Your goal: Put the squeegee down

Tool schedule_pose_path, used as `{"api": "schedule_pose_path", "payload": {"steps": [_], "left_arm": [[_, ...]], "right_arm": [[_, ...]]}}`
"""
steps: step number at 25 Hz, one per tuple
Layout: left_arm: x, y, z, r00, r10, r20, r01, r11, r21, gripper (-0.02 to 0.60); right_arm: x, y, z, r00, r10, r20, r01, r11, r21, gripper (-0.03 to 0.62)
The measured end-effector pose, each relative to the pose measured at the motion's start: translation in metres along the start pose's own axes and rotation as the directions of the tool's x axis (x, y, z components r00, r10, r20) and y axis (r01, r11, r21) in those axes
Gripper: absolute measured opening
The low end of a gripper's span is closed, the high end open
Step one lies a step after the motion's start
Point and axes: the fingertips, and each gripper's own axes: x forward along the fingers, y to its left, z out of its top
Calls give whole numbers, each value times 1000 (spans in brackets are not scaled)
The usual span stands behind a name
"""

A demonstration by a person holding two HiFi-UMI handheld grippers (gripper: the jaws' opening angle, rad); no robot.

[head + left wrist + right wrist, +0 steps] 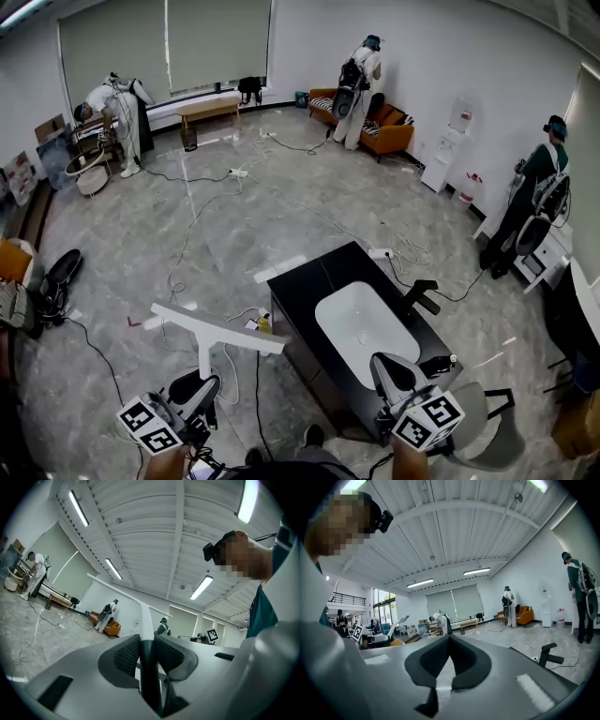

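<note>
Jaws of the left gripper (148, 641) are clamping the squeegee (215, 329) by its handle, holding it raised above the floor, left of the black sink table (302, 282). The right gripper (449, 639) is keeping its jaws pressed together, empty.

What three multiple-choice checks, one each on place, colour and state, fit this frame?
1. The white basin sits: A on the floor; B in the black counter; C on the sofa.
2. The squeegee is: A red; B green; C white.
3. The left gripper is: A shut on the squeegee's handle; B open and empty; C out of view.
Answers: B, the head view shows the basin set into the counter top; C, its bar and handle are white; A, its pads press on the handle.
</note>
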Motion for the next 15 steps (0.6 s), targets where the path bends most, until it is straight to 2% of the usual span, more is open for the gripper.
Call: {"api": "schedule_pose_path", "payload": {"steps": [6,15], "left_arm": [[44,0,-1,998,30,46,-31,1000,5,97],[61,13,-13,986,157,64,-156,988,-22,97]], "right_arm": [[36,-43,11,998,63,-24,-64,998,-14,8],[72,-71,9,981,178,-79,-178,984,3,8]]}}
